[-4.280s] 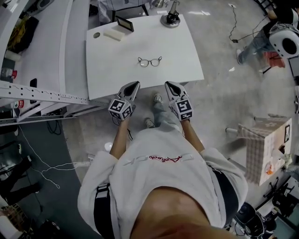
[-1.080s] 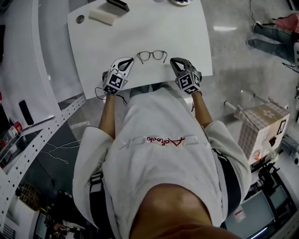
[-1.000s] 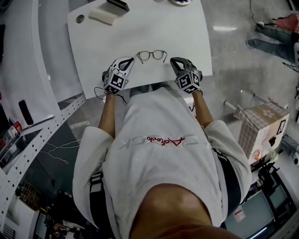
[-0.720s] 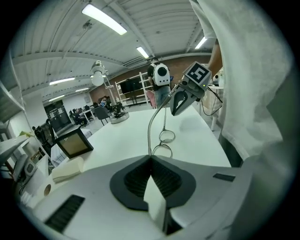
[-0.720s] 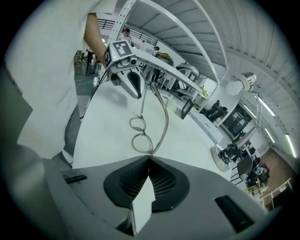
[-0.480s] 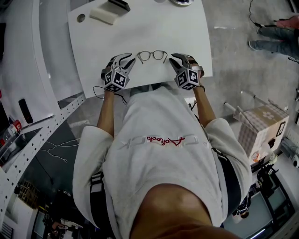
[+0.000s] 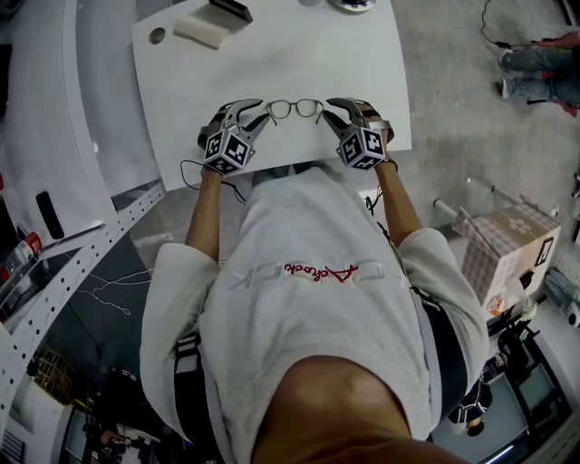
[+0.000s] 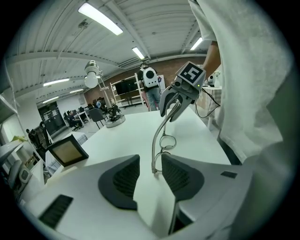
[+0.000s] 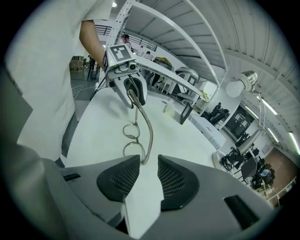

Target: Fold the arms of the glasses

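Note:
Thin metal-framed glasses (image 7: 294,109) lie on the white table (image 7: 272,63) near its front edge, arms unfolded toward me. My left gripper (image 7: 253,108) stands at the left arm's end, and its jaws have just been opening. In the left gripper view that arm's tip (image 8: 153,169) sits between the pads without being pressed. My right gripper (image 7: 333,106) mirrors it at the right arm; its jaws have just been opening too. The right arm's tip (image 9: 145,161) rests loose between them. The lenses (image 9: 131,133) lie just beyond.
A white block (image 7: 198,32), a small dark framed panel (image 7: 228,7) and a lamp base (image 7: 349,4) stand at the table's far side. A round hole (image 7: 158,36) is in its left corner. A cardboard box (image 7: 507,249) sits on the floor at the right.
Both grippers have moved up and inward to the ends of the glasses' arms, rolled a little, and their jaws have gone from shut to open around the arm tips.

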Motion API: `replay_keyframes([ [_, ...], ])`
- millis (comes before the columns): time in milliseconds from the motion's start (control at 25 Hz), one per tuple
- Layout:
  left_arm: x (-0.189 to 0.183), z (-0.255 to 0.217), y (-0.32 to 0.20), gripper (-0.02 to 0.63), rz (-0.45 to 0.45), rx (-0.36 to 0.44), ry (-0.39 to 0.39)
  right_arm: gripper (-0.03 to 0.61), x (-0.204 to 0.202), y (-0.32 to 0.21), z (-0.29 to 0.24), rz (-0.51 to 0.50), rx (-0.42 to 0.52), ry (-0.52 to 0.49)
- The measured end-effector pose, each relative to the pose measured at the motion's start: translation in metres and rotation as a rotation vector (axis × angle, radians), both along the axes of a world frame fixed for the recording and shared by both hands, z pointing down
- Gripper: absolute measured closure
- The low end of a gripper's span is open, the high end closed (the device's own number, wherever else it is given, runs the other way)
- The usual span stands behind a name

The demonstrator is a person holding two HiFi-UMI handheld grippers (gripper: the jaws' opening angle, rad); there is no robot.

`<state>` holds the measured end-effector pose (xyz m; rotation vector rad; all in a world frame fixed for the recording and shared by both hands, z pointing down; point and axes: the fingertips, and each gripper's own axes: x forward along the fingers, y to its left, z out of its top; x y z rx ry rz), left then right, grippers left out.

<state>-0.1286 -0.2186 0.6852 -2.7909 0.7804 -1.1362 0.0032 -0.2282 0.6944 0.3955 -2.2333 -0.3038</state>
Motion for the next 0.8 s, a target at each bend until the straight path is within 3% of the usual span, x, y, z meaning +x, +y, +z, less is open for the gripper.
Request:
replay_keyframes([
  [360, 0.006, 0.003, -0.006, 0.459, 0.017, -0.010, -0.014, 0.488, -0.013, 0.004, -0.006, -0.061, 0.013, -0.013],
  [440, 0.007, 0.004, -0.006, 0.477, 0.024, -0.013, -0.017, 0.534, -0.015, 0.004, -0.007, -0.070, 0.017, -0.016],
  [600, 0.010, 0.004, -0.005, 0.553, 0.042, -0.013, -0.023, 0.546, -0.017, 0.004, -0.009, -0.082, 0.015, -0.020],
  [800, 0.012, 0.005, -0.007, 0.563, 0.057, -0.018, -0.030, 0.549, -0.016, 0.002, -0.009, -0.079, 0.003, -0.026],
])
